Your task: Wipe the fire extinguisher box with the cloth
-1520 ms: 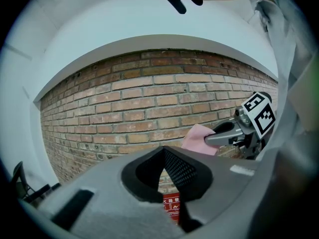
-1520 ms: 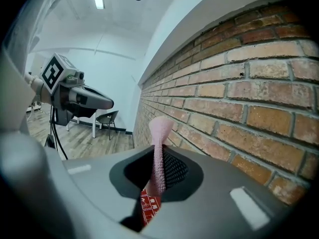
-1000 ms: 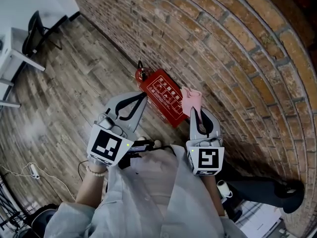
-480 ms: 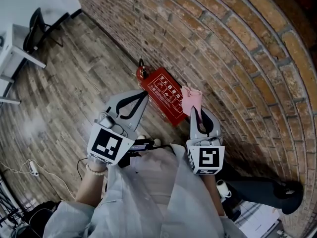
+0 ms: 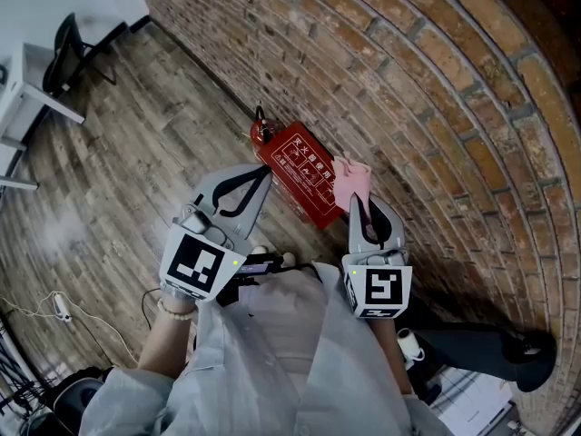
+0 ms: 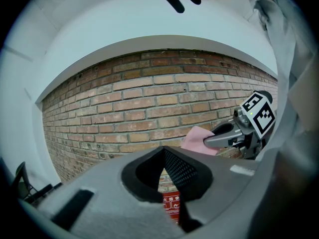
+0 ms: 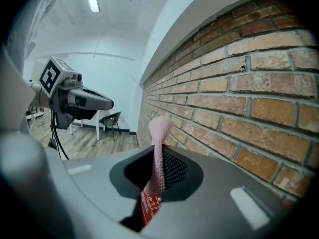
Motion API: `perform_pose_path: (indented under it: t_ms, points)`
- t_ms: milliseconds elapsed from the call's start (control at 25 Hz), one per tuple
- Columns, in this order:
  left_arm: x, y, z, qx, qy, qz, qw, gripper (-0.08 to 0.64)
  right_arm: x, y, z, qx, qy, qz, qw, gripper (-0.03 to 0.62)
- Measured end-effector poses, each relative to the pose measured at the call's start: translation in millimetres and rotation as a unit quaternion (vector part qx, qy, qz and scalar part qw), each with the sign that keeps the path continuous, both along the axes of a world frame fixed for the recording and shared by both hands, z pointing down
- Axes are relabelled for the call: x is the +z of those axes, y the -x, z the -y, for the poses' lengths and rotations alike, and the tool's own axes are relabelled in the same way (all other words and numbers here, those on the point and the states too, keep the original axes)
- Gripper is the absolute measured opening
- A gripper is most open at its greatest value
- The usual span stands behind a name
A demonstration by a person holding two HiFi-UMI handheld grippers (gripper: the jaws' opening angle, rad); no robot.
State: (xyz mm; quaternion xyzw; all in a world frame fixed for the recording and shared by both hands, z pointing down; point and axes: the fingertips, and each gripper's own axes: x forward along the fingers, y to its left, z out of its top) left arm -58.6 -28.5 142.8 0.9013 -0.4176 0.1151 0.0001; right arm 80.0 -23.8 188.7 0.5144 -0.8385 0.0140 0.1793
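Change: almost nothing; over the last second both tools and the cloth keep the same places, and only the head view drifts slightly.
Right tool (image 5: 362, 209): pinching the pink cloth (image 5: 352, 181), which stands up out of the jaws in a narrow fold; the right gripper view shows the jaws shut on it.
Left tool (image 5: 264, 176): pressed together with nothing between the jaws, held to the left of the right tool and near you.
Fire extinguisher box (image 5: 303, 176): red, lying on the wooden floor (image 5: 136, 153) at the foot of the brick wall (image 5: 408, 80), just beyond both tools, with the extinguisher head (image 5: 261, 135) at its far left end.
Cloth and box: from the head view the cloth overlaps the right end of the box, but you cannot tell from any view whether it touches the surface.
Meaning for the task: you are paused with the cloth gripped and lined up, and no wiping stroke shows yet; the box seems still to need all its wiping.
Next need: probably lower the cloth onto the lid and sweep left along it.
Risk: the narrow fold may cover little surface on each pass.
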Motion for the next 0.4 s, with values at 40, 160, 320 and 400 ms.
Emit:
perform_pose_path:
  t_ms: [40,160,320,400]
  points:
    - [0.0,-0.1,-0.1,0.000,0.000,0.000,1.0000,0.000,0.1,-0.1,-0.2,0.000,0.000,0.000,1.000,0.026]
    - [0.3,0.3,-1.0,0.000,0.000,0.001,1.0000,0.000,0.3,-0.1,-1.6,0.000,0.000,-0.001,1.000,0.026]
    - [0.0,0.4,-2.3,0.000,-0.001,0.000,1.0000,0.000,1.3,-0.1,-2.6,0.000,0.000,-0.002,1.000,0.026]
    - [-0.4,0.0,-2.5,0.000,-0.001,-0.002,1.0000,0.000,1.7,0.0,-2.6,0.000,0.001,-0.001,1.000,0.026]
